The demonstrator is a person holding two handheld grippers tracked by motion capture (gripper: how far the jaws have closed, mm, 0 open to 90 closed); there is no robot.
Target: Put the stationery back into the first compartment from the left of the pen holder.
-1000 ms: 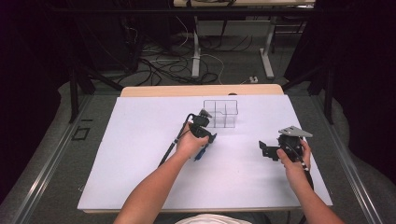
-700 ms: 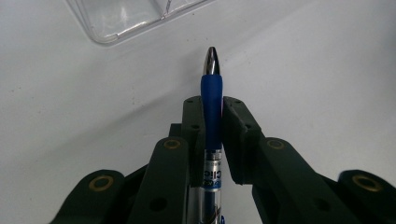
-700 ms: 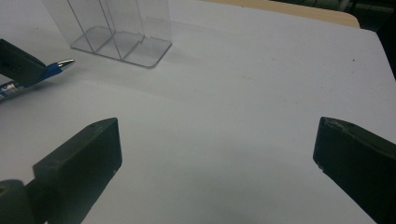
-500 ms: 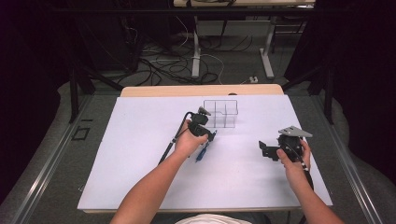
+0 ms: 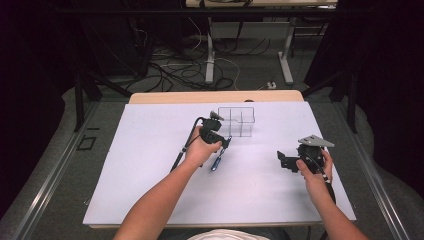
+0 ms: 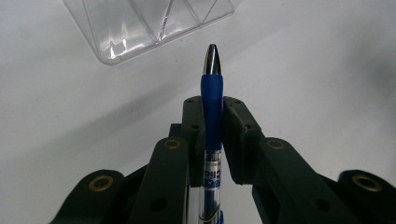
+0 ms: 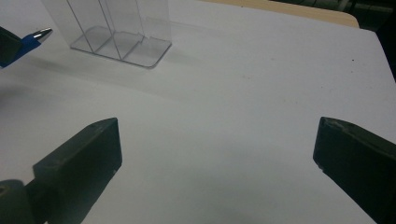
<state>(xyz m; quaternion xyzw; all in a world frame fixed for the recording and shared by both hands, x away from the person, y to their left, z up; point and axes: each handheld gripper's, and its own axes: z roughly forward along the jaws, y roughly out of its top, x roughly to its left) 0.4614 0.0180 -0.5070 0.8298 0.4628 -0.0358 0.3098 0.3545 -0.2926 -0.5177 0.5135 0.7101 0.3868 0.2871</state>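
Blue pen clamped and lined up for the clear organizer

The pen [image 6: 212, 107] sits lengthwise between the jaws of the left gripper [image 6: 212, 135], pads pinched on its blue rubber grip with the silver tip poking out front, so the hold is on the grippy part and the nose is free to lead. It's up off the white surface [image 5: 150, 150], tip aimed at the near corner of the clear divided organizer [image 6: 149, 23], close but not touching, which looks to me like a setup for dropping it into one of the compartments. In the high view the barrel hangs out below the hand. The right gripper [image 7: 217, 144] is well off to the side with its jaws spread wide and nothing between them, probably just parked out of the way.
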